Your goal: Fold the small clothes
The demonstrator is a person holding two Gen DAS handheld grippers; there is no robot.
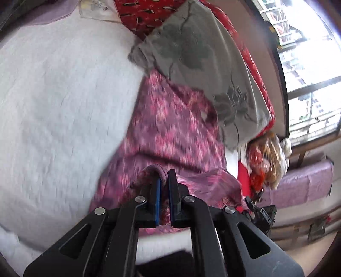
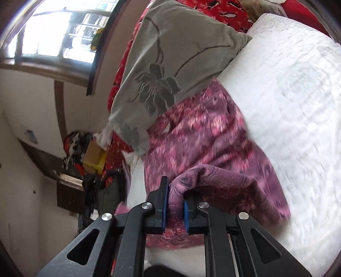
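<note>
Your left tongs [image 1: 164, 181] pinch a fold of the pink garment [image 1: 174, 132]; right tongs [image 2: 175, 191] pinch another bunched edge. Garment lies on the white bed [image 2: 298, 106] w/ its far end under the grey pillow [image 2: 170, 64].

You have a white quilted bedcover [image 2: 287, 89] spread wide before you. A grey pillow [image 2: 170, 64] with a dark flower print lies on it, resting against red patterned fabric [image 1: 147, 15]. A bright window [image 1: 309, 64] shows beyond the bed.
</note>
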